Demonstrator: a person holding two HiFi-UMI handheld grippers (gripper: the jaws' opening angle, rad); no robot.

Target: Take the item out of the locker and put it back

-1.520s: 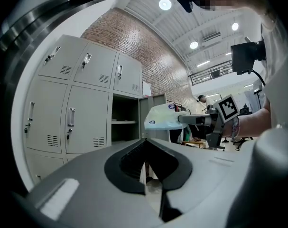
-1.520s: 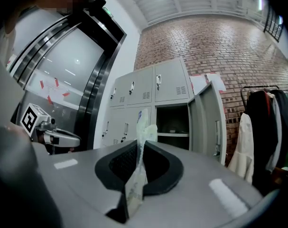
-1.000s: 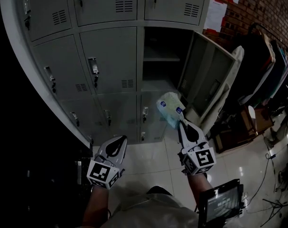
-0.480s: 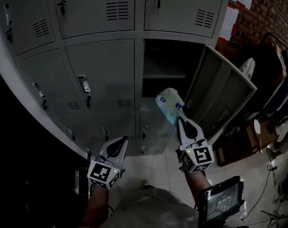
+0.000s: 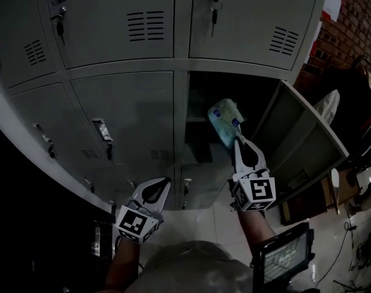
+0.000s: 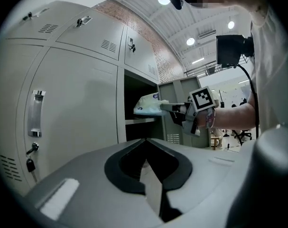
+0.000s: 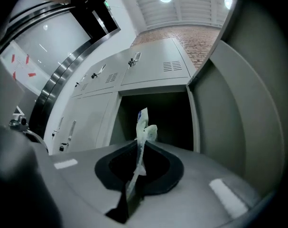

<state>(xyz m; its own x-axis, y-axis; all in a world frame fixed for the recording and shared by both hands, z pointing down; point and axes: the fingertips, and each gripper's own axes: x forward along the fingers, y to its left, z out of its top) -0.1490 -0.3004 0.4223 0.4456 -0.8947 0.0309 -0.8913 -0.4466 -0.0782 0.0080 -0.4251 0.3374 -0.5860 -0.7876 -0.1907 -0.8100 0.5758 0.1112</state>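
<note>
In the head view my right gripper [image 5: 239,140] is shut on the lower edge of a pale plastic packet [image 5: 224,118]. It holds the packet up in front of the open locker compartment [image 5: 252,96]. The right gripper view shows the packet [image 7: 143,127] edge-on, pinched between the jaws of the right gripper [image 7: 137,148], with the dark opening [image 7: 167,118] straight ahead. From the left gripper view the packet [image 6: 146,106] hangs at the mouth of the compartment, just above its shelf [image 6: 134,121]. Lower and to the left, my left gripper [image 5: 165,182] is shut and holds nothing.
The compartment's door [image 5: 304,140] stands swung out to the right, close to my right gripper. The closed grey locker doors [image 5: 127,112] have handles, and keys [image 5: 213,2] hang from the one above. A small screen [image 5: 283,258] sits by my right forearm. The brick wall [image 5: 356,11] rises at far right.
My right gripper has lifted the packet from below the compartment up to its opening. The view has tilted upward with it. The left gripper has stayed low.
</note>
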